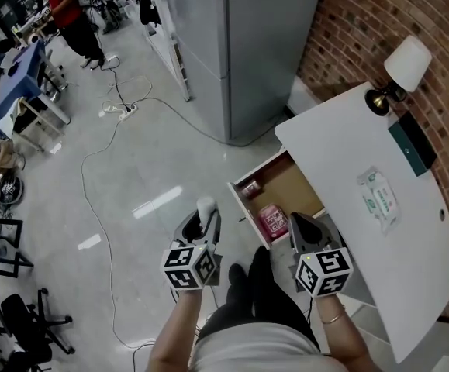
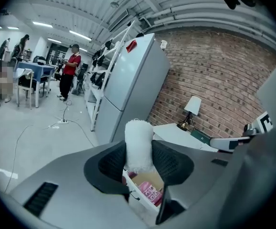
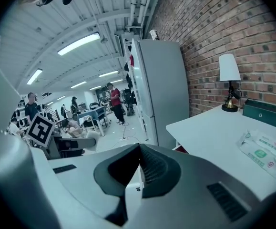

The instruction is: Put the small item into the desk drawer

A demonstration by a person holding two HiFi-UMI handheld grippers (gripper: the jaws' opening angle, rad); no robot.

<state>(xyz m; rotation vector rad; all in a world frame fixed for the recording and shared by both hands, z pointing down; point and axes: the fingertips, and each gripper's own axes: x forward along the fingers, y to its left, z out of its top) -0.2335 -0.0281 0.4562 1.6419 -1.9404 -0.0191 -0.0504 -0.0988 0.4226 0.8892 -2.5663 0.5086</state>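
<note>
The small item is a white cloth-like roll (image 2: 138,142) that stands upright between the jaws of my left gripper (image 2: 138,162), which is shut on it. In the head view the roll (image 1: 206,207) sticks up from the left gripper (image 1: 202,225) just left of the open desk drawer (image 1: 286,183). The drawer is brown inside and holds a pink packet (image 1: 273,222) near its front. My right gripper (image 1: 302,227) hovers at the drawer's near right corner. Its jaws (image 3: 138,150) meet at the tips with nothing between them.
The white desk (image 1: 348,138) carries a lamp (image 1: 401,70), a dark green box (image 1: 412,142) and a wipes packet (image 1: 378,196). A grey fridge (image 1: 232,45) stands behind the drawer. Cables (image 1: 115,107) lie on the floor. A person in red (image 1: 69,10) stands far off.
</note>
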